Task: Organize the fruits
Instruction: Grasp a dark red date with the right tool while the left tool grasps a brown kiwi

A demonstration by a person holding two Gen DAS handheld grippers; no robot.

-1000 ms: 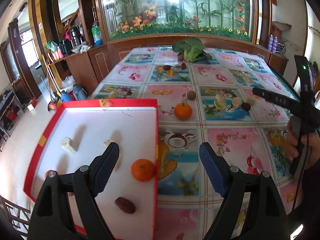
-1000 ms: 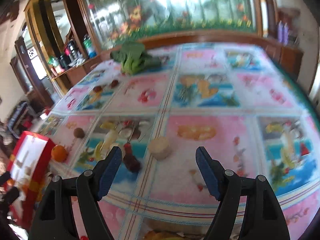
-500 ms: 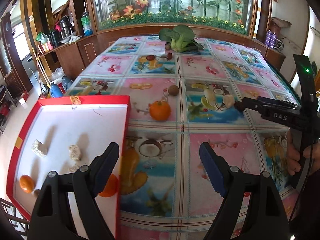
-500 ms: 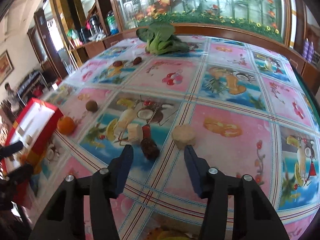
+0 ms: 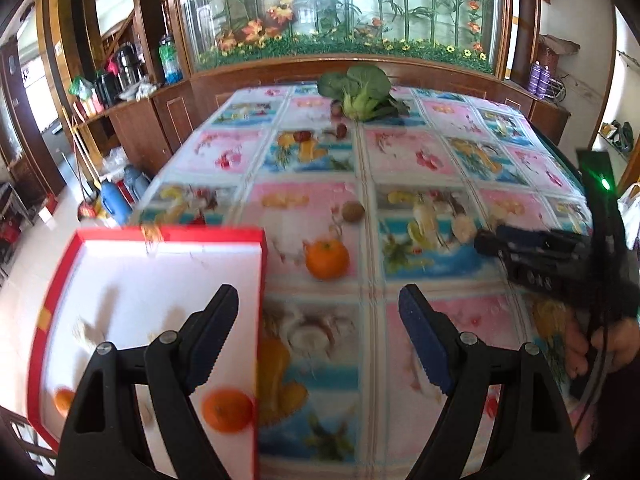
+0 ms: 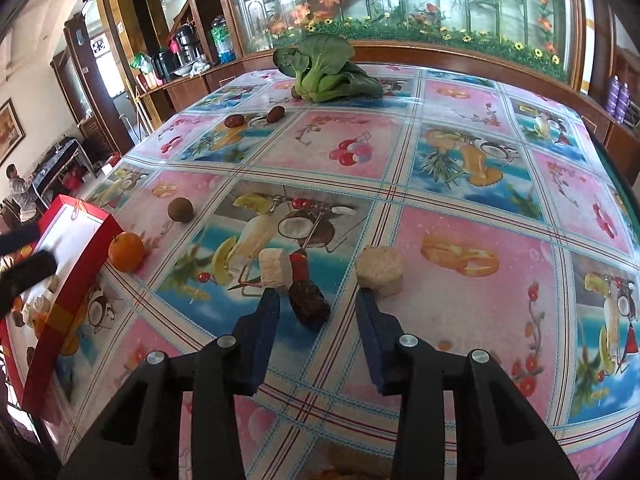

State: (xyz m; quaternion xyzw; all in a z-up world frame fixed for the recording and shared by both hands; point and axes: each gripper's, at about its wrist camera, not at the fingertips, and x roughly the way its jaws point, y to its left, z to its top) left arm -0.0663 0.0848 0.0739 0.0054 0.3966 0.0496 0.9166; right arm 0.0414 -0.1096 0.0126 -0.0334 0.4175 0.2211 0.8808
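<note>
1. Surface: a large table (image 6: 460,184) covered with a glossy oilcloth printed in pink and blue fruit panels. A bunch of leafy greens (image 6: 328,70) lies at the far end.
2. Room: behind the table runs a wooden cabinet front with a glass panel of artificial bamboo and flowers (image 5: 340,12). A side counter to the left carries flasks and bottles (image 6: 188,46). A pale tiled floor shows at left in the left wrist view.
3. Red-rimmed white tray (image 5: 160,236) sits at the table's left edge. Inside it: an orange (image 5: 226,410) near the right wall; other pieces are blurred.
4. Loose on the cloth: an orange (image 6: 126,251) just beside the tray, a brown round fruit (image 6: 181,209) beyond it, two dark dates (image 6: 254,117) further back.
5. Right gripper (image 6: 316,304): jaws closing, fairly narrow. A dark date (image 6: 308,300) lies on the cloth between the tips, pads not yet on it. A pale block (image 6: 275,270) touches the date's far left; a round pale cake (image 6: 379,270) sits beside the right tip.
6. Left gripper (image 5: 320,330): jaws wide, nothing between them, straddling the tray's right wall.
</note>
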